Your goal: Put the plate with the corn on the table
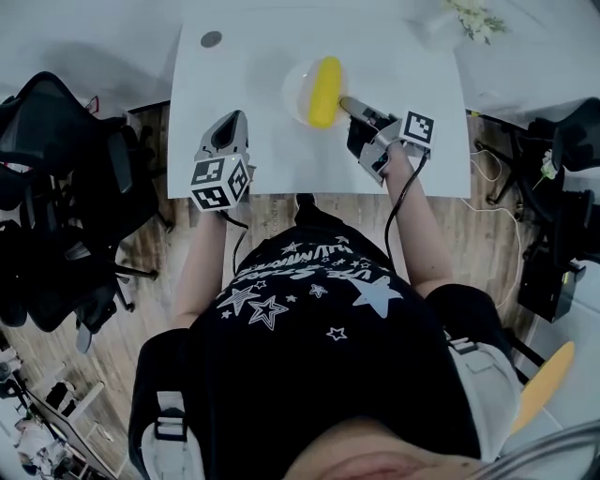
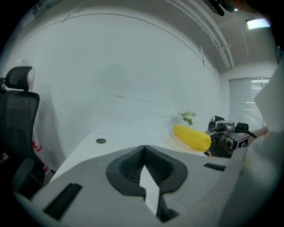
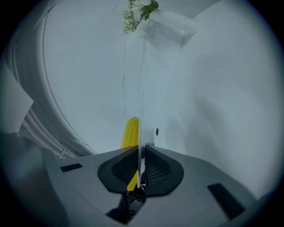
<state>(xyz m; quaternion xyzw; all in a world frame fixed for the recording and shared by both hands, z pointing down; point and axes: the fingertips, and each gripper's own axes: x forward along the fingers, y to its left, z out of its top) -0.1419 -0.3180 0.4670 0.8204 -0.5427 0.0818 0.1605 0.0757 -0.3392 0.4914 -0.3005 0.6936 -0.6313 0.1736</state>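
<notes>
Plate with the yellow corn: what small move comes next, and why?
Probably open the right hand-held gripper: its jaws pinch the rim of the pale round plate, which, with the yellow corn cob, seems to rest on the white table.

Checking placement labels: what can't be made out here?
- Head view: whether plate touches table; top-down angle hides any gap.
- Right gripper view: most of corn, behind the edge-on plate.
- Left gripper view: plate's gripped rim, behind right gripper.
- Head view: flowers, cut by top edge.
</notes>
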